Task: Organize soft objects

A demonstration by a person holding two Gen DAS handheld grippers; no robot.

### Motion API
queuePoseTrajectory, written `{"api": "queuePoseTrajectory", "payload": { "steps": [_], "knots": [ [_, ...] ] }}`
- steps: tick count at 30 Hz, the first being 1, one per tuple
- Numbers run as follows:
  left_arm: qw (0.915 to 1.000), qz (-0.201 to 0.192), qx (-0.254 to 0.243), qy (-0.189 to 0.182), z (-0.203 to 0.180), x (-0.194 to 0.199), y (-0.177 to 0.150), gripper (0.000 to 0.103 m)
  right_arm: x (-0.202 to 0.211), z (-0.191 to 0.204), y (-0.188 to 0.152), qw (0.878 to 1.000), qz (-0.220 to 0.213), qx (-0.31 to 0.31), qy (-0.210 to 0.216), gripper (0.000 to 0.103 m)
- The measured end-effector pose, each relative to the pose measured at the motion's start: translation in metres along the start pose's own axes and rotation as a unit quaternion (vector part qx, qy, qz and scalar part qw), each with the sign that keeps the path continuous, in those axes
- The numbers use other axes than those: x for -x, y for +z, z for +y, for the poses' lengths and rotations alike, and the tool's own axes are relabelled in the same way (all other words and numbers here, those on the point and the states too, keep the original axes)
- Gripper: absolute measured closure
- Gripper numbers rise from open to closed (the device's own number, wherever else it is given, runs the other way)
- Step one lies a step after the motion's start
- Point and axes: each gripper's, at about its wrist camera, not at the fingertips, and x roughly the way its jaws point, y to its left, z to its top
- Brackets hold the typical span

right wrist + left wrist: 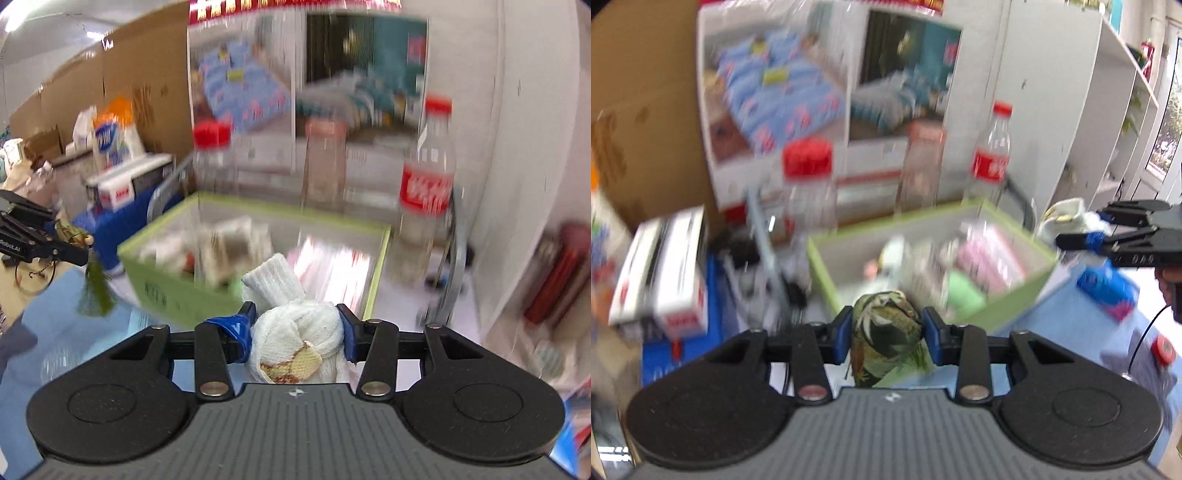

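Observation:
My left gripper (886, 332) is shut on a rolled green leaf-print cloth (884, 332) and holds it just in front of a light green box (1019, 286). The box holds several soft items, among them a pink pack (991, 258). My right gripper (297, 334) is shut on a balled white sock (299, 339) with a tan patch, just short of the same green box (177, 291). The right gripper also shows at the right edge of the left wrist view (1078, 242), and the left gripper with its cloth at the left edge of the right wrist view (79, 251).
Three clear bottles stand behind the box: a red-capped jar (809, 184), a pink-capped one (923, 166) and a cola bottle (991, 155). A white carton (665, 269) lies on a blue box at left. A bedding poster (827, 92), cardboard and shelves stand behind.

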Motion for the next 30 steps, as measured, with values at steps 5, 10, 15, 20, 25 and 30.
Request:
{"api": "queuePoseTrajectory", "payload": {
  "steps": [5, 10, 15, 20, 25, 30],
  "knots": [
    [0.9994, -0.028, 0.01, -0.017, -0.012, -0.041, 0.061, 0.066, -0.029, -0.01, 0.052, 1.0, -0.026, 0.01, -0.008, 0.072],
    [0.9993, 0.007, 0.019, -0.032, -0.02, -0.101, 0.062, 0.066, -0.085, -0.009, 0.057, 0.999, 0.01, 0.03, -0.006, 0.072],
    [0.9997, 0.022, 0.013, 0.004, -0.022, -0.135, 0.048, 0.025, -0.12, -0.012, 0.041, 0.999, 0.038, 0.011, 0.005, 0.068],
    [0.9994, 0.004, 0.018, 0.029, -0.016, -0.129, 0.043, 0.024, -0.116, -0.007, 0.04, 0.999, 0.032, 0.011, -0.015, 0.061],
    [0.9993, -0.008, 0.021, 0.03, -0.017, -0.112, 0.039, 0.024, -0.108, -0.013, 0.043, 1.0, 0.007, -0.018, -0.017, 0.056],
    [0.9991, -0.023, 0.008, 0.033, -0.027, -0.083, 0.033, 0.021, -0.098, -0.006, 0.039, 0.999, 0.02, -0.022, -0.021, 0.049]
  ]
}}
